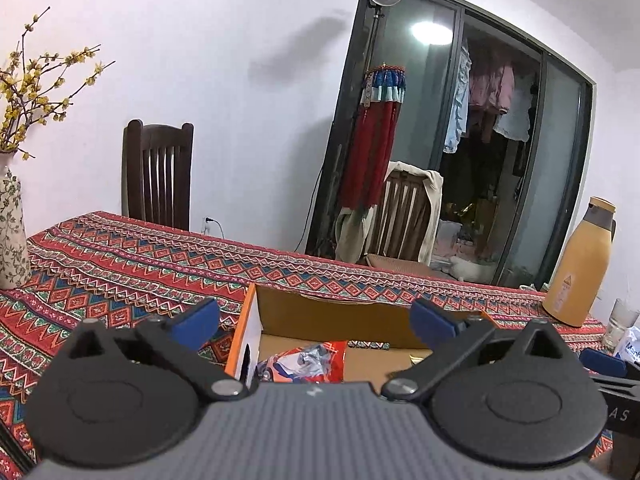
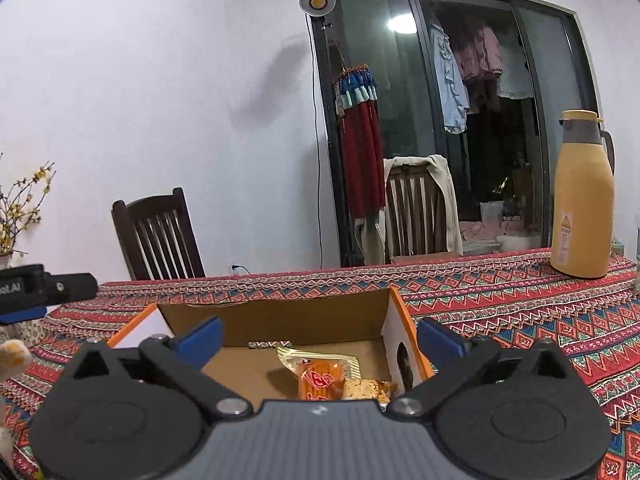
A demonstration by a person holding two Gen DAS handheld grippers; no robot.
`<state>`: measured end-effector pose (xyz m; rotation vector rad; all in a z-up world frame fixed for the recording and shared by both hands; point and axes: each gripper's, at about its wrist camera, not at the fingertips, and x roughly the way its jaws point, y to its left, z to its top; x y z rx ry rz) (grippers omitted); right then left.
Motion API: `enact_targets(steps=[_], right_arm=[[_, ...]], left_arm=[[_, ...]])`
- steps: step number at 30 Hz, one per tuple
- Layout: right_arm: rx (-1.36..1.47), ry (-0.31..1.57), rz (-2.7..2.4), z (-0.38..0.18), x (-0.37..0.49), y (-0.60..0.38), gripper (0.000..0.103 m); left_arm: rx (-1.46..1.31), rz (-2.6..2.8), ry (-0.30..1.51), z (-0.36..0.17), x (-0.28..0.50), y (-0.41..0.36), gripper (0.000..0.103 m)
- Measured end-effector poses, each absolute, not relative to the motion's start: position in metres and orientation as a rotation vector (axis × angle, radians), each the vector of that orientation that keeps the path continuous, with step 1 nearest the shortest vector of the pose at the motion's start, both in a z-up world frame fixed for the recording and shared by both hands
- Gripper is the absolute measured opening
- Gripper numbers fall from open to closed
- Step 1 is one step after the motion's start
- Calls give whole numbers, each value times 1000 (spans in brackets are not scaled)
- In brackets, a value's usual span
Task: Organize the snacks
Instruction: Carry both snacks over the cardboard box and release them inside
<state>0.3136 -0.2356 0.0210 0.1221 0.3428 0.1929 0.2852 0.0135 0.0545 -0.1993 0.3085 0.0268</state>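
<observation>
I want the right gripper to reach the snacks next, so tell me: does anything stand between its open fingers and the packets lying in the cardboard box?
Nothing visible does. The right gripper is open and empty above the open-topped brown cardboard box. The orange snack packet and tan packet lie uncovered on its floor.

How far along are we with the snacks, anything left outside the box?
Done: snack packets lie in the cardboard box, another orange packet on its other side. In hand: nothing; left gripper and right gripper are both open and empty. Left: no loose snacks show on the tablecloth, though nearer areas are hidden.
</observation>
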Motion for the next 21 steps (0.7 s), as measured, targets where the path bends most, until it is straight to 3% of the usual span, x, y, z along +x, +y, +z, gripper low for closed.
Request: enact_targets(steps=[21], right_arm=[[118, 258, 176, 52, 285, -246, 103]], left_arm=[[-178, 9, 237, 84, 244, 6, 103]])
